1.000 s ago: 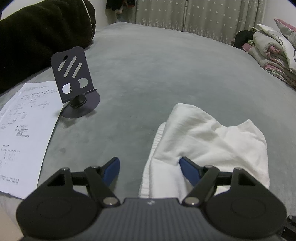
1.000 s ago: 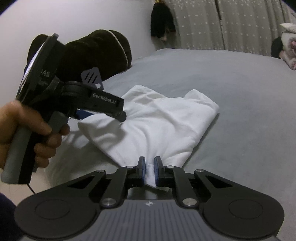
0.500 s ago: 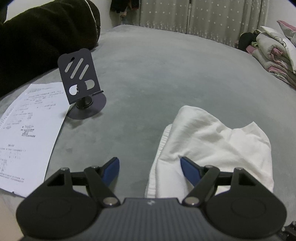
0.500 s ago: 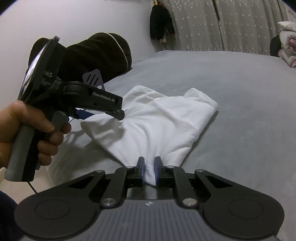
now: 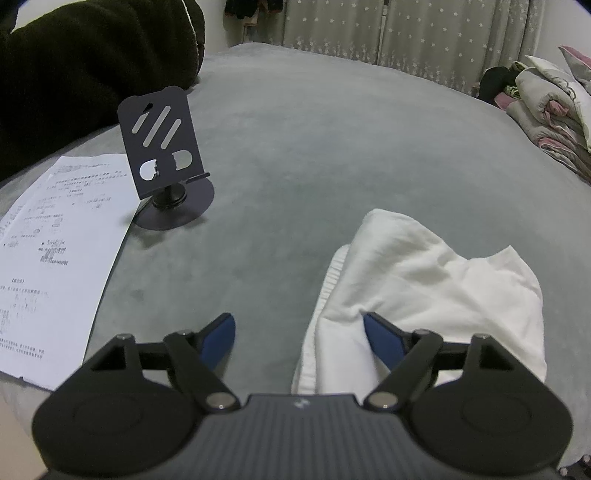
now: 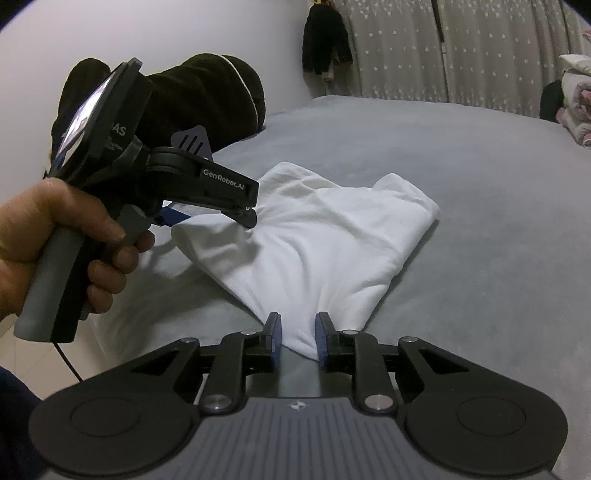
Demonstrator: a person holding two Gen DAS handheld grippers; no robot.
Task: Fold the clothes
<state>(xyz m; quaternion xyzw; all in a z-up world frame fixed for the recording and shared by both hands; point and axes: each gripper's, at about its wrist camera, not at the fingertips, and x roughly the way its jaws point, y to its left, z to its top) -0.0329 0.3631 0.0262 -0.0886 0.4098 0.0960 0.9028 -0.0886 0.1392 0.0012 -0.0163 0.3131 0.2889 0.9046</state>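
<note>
Left-wrist view: left gripper (image 5: 299, 326), jaws spread wide, straddles the near-left edge of the folded white garment (image 5: 424, 295) on the grey bed (image 5: 332, 147). Right-wrist view: right gripper (image 6: 298, 341), jaws opening, has the garment's near corner between its loosening pads (image 6: 275, 341); cloth runs away toward the bed's far side.

Dark phone stand (image 5: 162, 166) upright on grey bed (image 5: 332, 155), far left. Printed paper sheet (image 5: 55, 254) flat beside it, under stand's base edge. Black plush blanket (image 5: 81, 62) far left. Star-print curtains (image 5: 406, 33) behind. Bedding pile (image 5: 550, 107) far right.
</note>
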